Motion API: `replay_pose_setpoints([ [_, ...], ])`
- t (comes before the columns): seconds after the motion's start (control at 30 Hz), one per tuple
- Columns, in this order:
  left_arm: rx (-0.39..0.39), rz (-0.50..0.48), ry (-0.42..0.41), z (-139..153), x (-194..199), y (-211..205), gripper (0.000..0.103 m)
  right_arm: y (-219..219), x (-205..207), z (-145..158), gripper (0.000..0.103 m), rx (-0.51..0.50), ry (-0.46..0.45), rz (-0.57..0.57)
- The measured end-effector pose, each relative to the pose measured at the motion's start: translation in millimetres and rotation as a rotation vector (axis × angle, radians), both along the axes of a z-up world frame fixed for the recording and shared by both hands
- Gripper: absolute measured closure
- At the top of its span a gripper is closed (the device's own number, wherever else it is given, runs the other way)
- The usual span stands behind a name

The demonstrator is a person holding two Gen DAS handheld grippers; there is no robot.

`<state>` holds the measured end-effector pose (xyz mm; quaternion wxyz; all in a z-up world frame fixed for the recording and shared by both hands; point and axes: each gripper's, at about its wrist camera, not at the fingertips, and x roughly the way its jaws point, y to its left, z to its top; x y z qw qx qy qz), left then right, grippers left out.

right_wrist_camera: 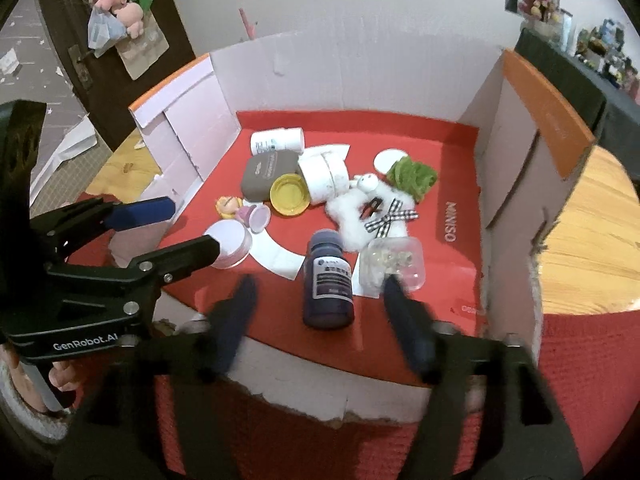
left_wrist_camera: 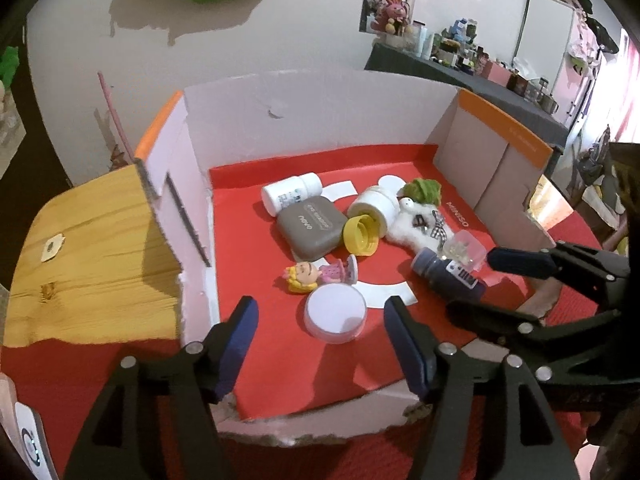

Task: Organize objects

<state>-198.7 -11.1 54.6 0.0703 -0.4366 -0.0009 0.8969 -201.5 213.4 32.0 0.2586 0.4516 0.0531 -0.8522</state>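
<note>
Both grippers spread, empty: left gripper point(left_wrist_camera: 320, 344) over white jar point(left_wrist_camera: 335, 313), right gripper point(right_wrist_camera: 320, 324) around dark bottle point(right_wrist_camera: 329, 280); both likely rigid, light, slick — grip mid-body.

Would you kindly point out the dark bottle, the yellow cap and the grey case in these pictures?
dark bottle point(right_wrist_camera: 329, 280), right wrist view, on its label.
yellow cap point(left_wrist_camera: 361, 236), left wrist view, on its hollow inside.
grey case point(left_wrist_camera: 312, 227), left wrist view, on its flat top.
</note>
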Motion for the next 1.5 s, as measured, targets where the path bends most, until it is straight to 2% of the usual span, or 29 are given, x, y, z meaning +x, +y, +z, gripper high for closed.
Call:
replay_pose_setpoints([
  [0.1, -0.007, 0.012, 0.015, 3, 6, -1, 0.036, 2, 4, 5, 0.035, -0.011, 0.009, -0.005],
  [0.23, -0.029, 0.036, 0.042, 7, 13, -1, 0.027, 6, 10, 9, 0.035, -0.021, 0.021, -0.024],
  [0.33, -0.043, 0.046, 0.062, 10, 19, -1, 0.026, 9, 16, 12, 0.035, -0.03, 0.03, -0.044],
  [0.47, -0.051, 0.062, 0.079, 14, 25, -1, 0.023, 12, 22, 12, 0.03, -0.035, 0.028, -0.06],
  [0.63, -0.049, 0.077, 0.08, 13, 30, 0, 0.01, 16, 28, 13, 0.029, -0.03, 0.04, -0.074],
  [0.73, -0.048, 0.084, 0.083, 12, 33, 0, 0.007, 17, 32, 14, 0.022, -0.029, 0.053, -0.086],
  [0.83, -0.047, 0.097, 0.085, 12, 36, -1, 0.0, 19, 34, 14, 0.021, -0.035, 0.056, -0.092],
  [0.97, -0.05, 0.111, 0.09, 12, 38, -2, 0.0, 21, 37, 14, 0.021, -0.034, 0.066, -0.099],
  [1.07, -0.054, 0.123, 0.091, 11, 39, -4, 0.0, 21, 40, 15, 0.017, -0.025, 0.08, -0.108],
  [1.5, -0.067, 0.137, 0.104, 11, 44, -4, 0.0, 25, 44, 16, 0.016, -0.018, 0.104, -0.128],
])
